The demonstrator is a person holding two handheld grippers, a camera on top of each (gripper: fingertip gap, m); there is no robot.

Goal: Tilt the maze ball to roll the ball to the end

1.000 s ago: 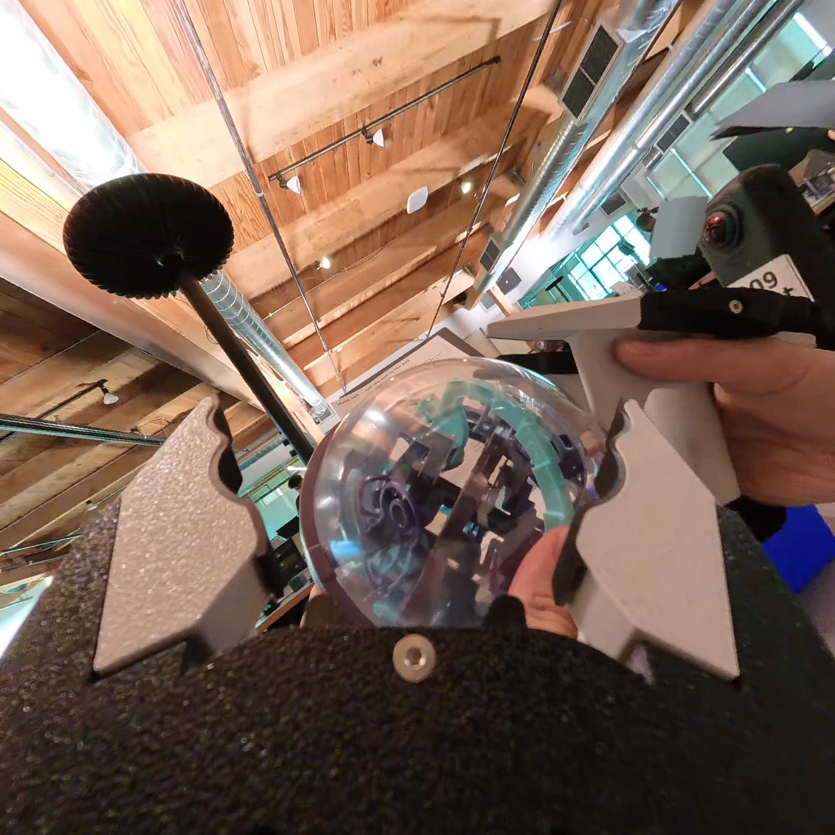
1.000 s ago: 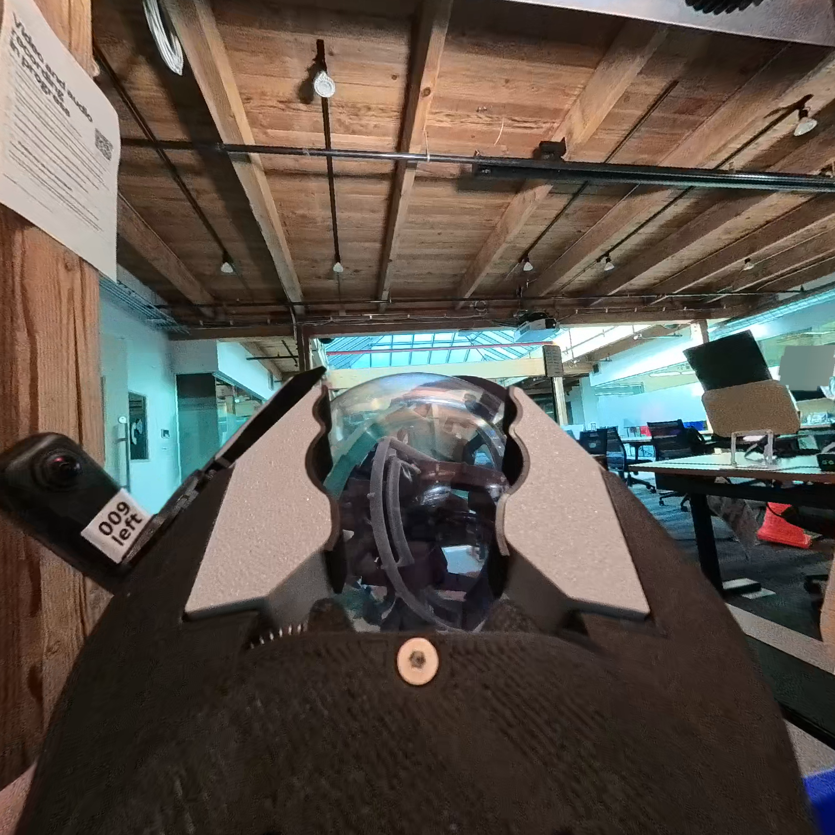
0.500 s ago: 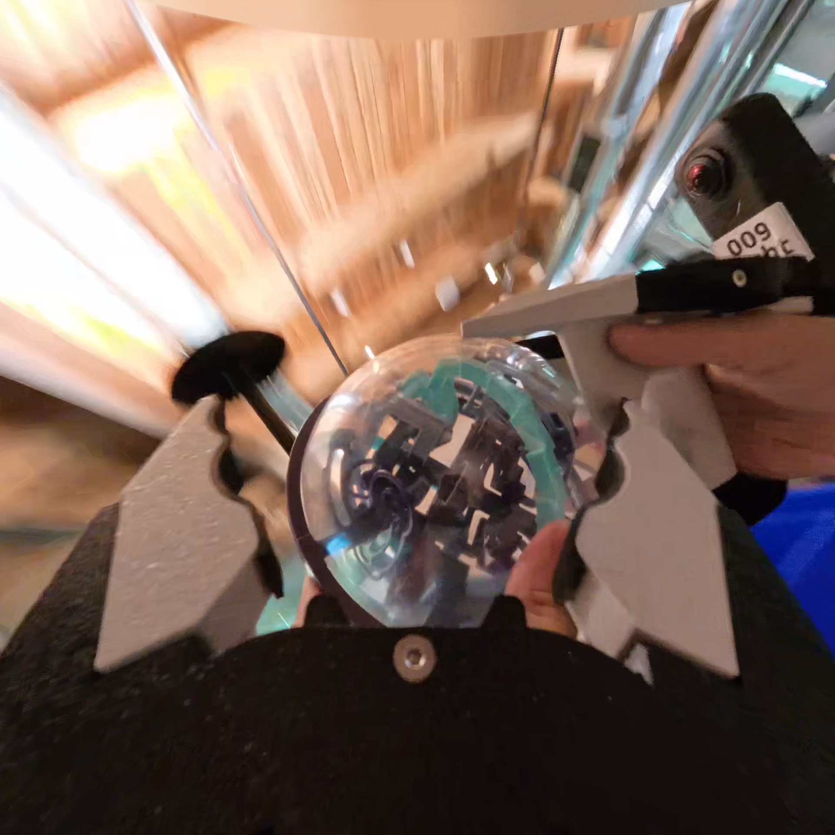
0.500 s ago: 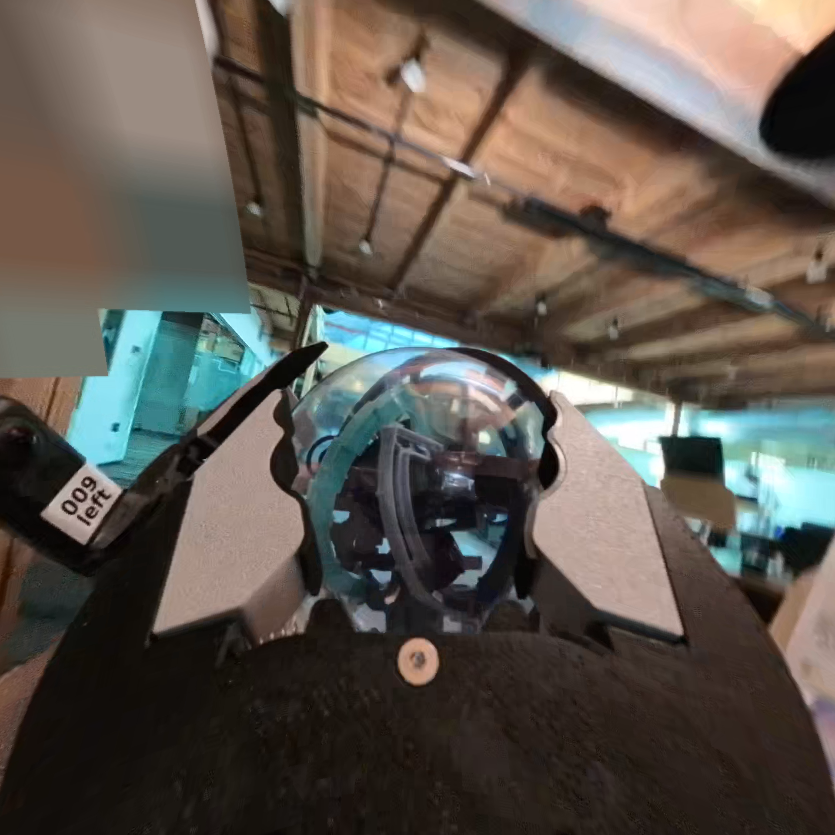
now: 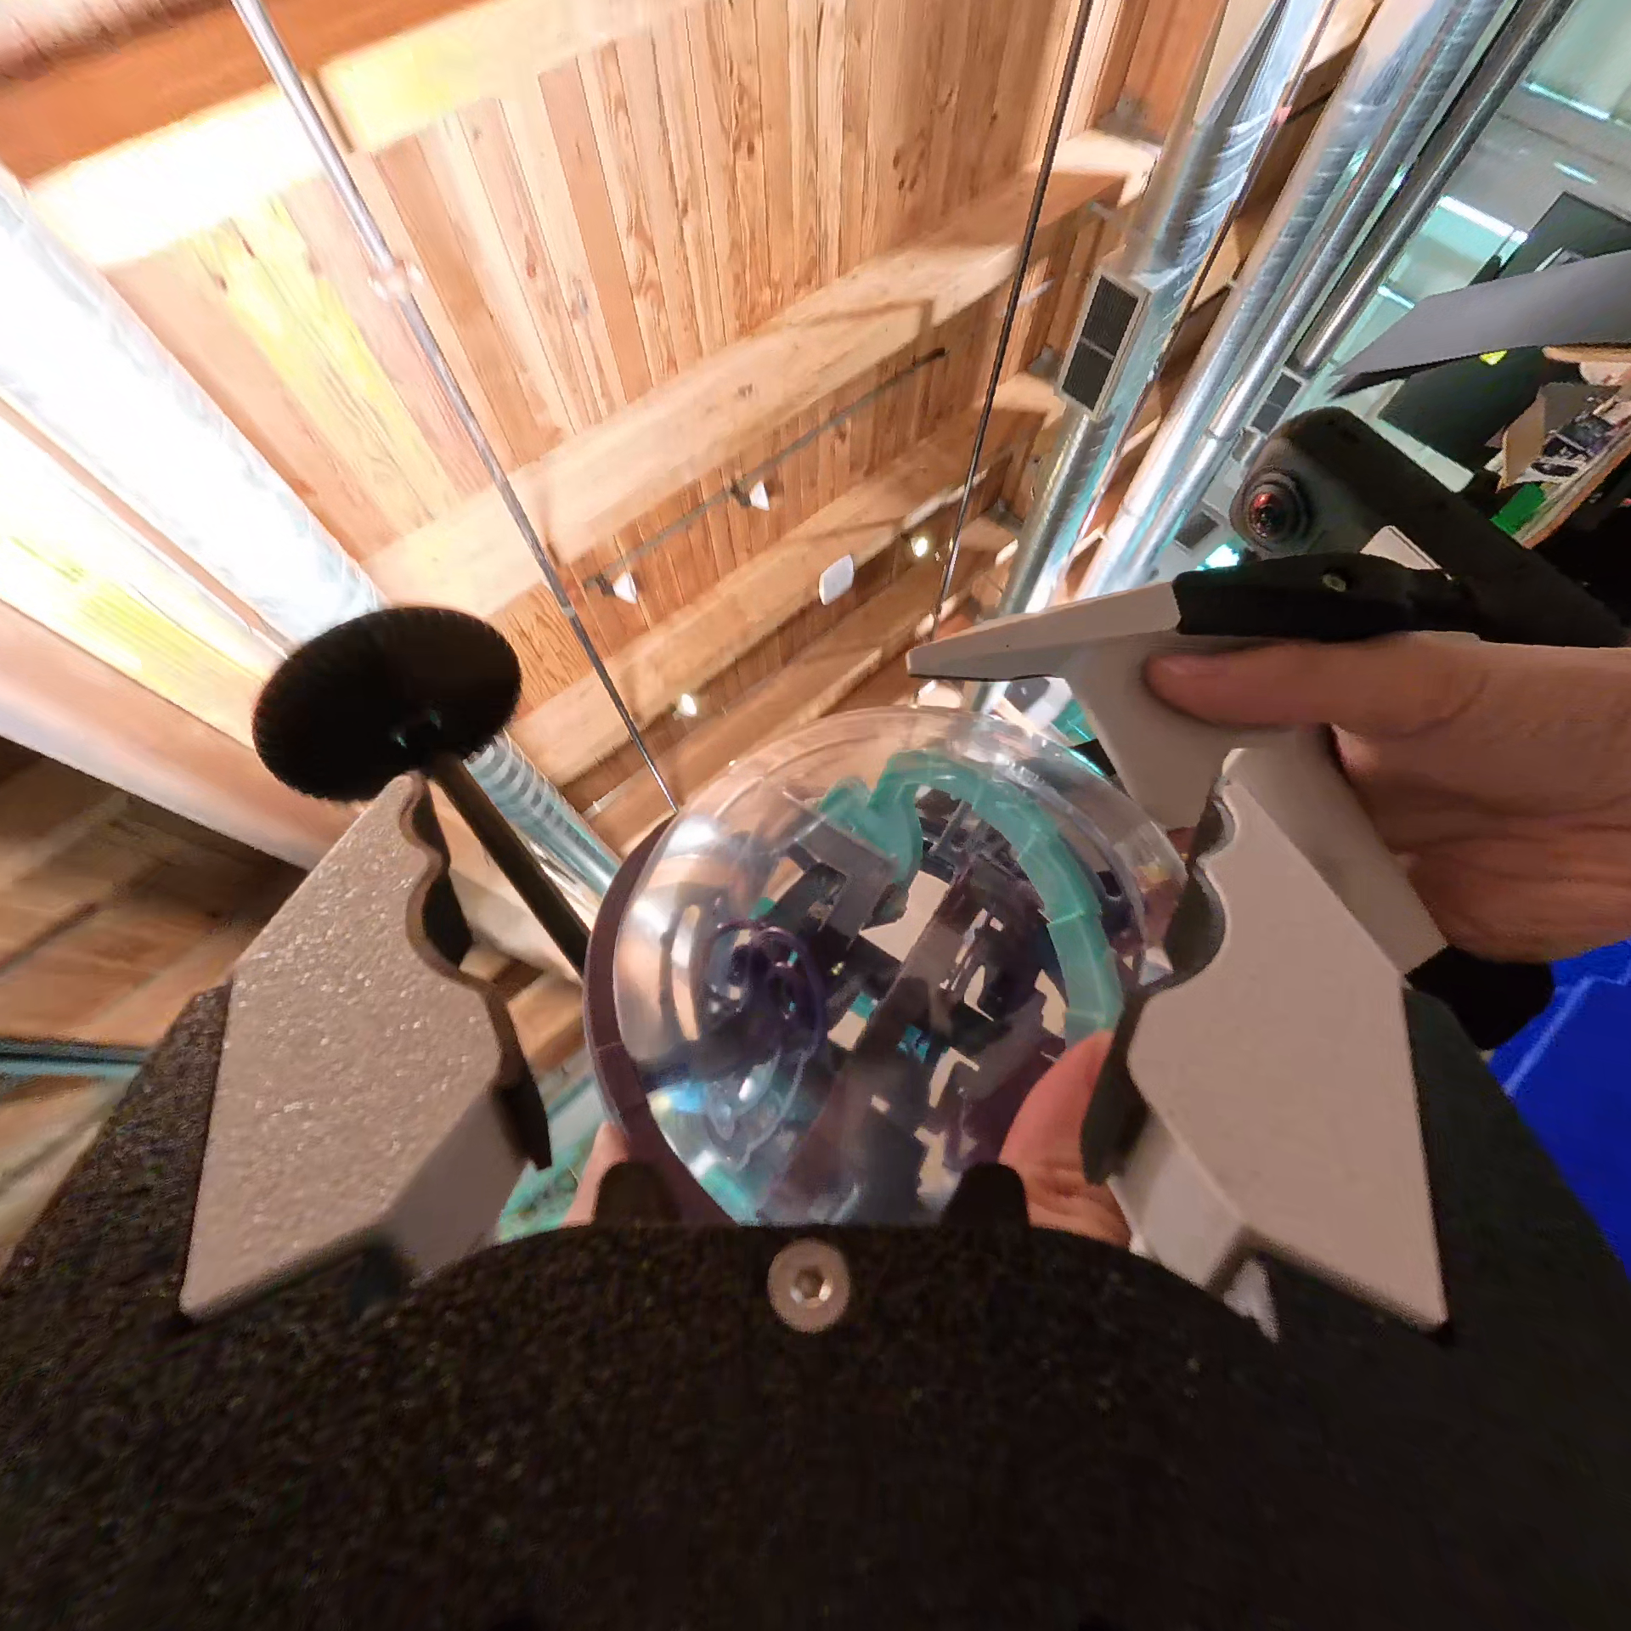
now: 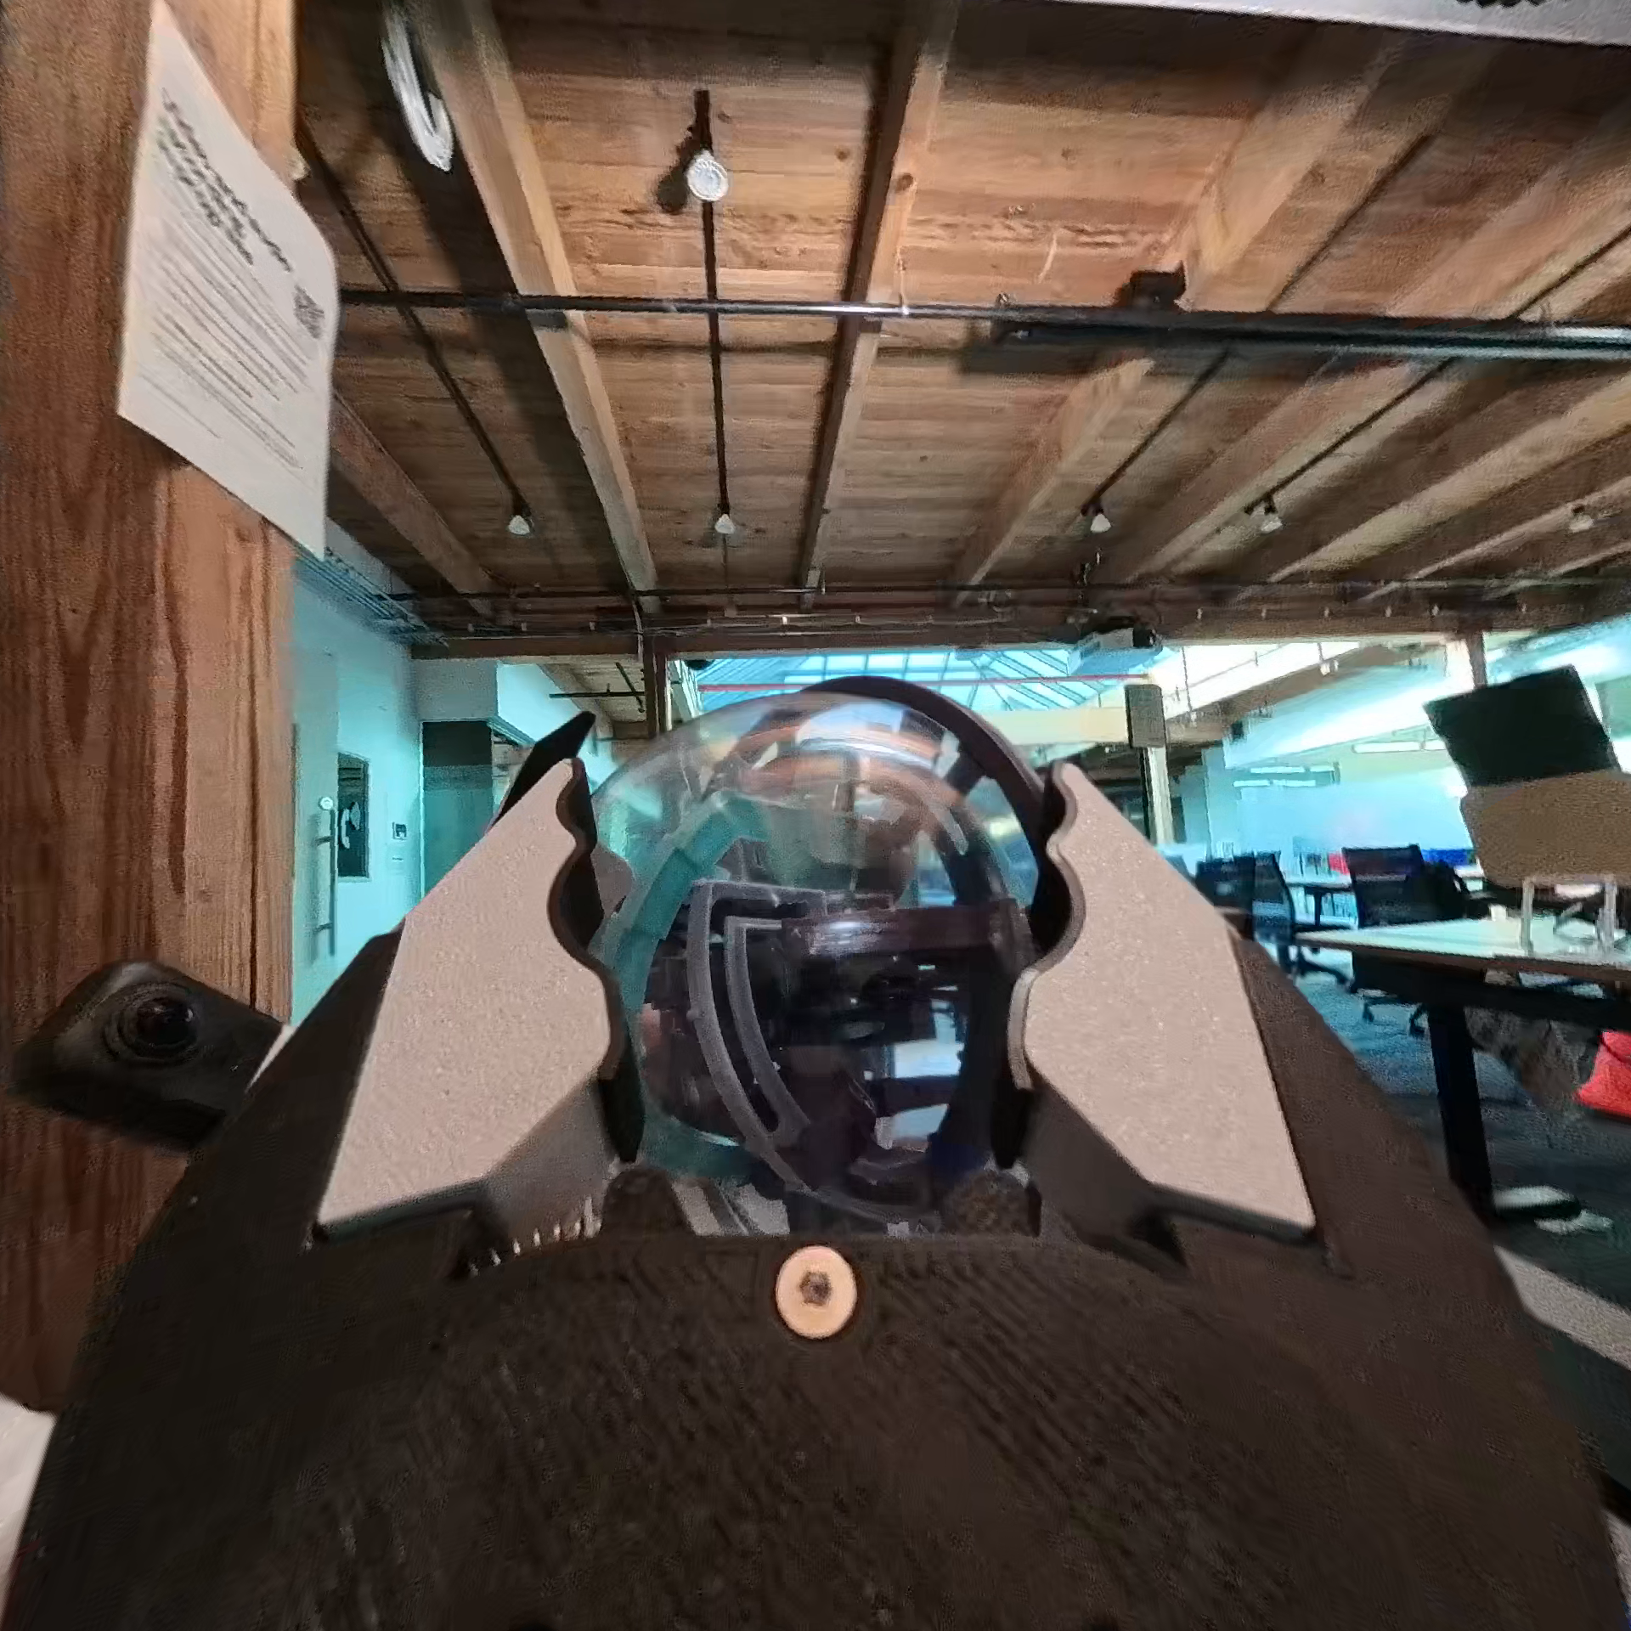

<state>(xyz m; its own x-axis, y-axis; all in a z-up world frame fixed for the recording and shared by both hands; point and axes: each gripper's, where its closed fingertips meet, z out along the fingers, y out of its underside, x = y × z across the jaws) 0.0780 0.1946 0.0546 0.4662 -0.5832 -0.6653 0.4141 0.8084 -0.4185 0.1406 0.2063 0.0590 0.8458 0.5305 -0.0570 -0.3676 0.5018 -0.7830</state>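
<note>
The maze ball [image 5: 865, 962] is a clear sphere with teal, grey and purple tracks inside, held up toward the ceiling. My right gripper [image 6: 812, 768] is shut on it, with both grey fingers pressed against its sides [image 6: 812, 953]. In the left wrist view a right finger [image 5: 1041, 640] reaches over the ball's upper right, and a hand [image 5: 1456, 794] holds that gripper. My left gripper [image 5: 816, 794] is wide open around the ball. A gap shows between its left finger [image 5: 353, 971] and the ball. A person's fingertip [image 5: 1050, 1138] shows under the ball.
A black disc on a thin rod [image 5: 388, 697] stands close to the left of the ball. A wooden post with a paper notice [image 6: 221, 318] is at the right gripper's left. Office desks [image 6: 1483, 953] and chairs lie far right. Wooden ceiling beams and pipes are overhead.
Both grippers and the ball swung and tilted together, then steadied. The right fingers spread wider on the ball, which now sits fuller between them. The left gripper stayed open.
</note>
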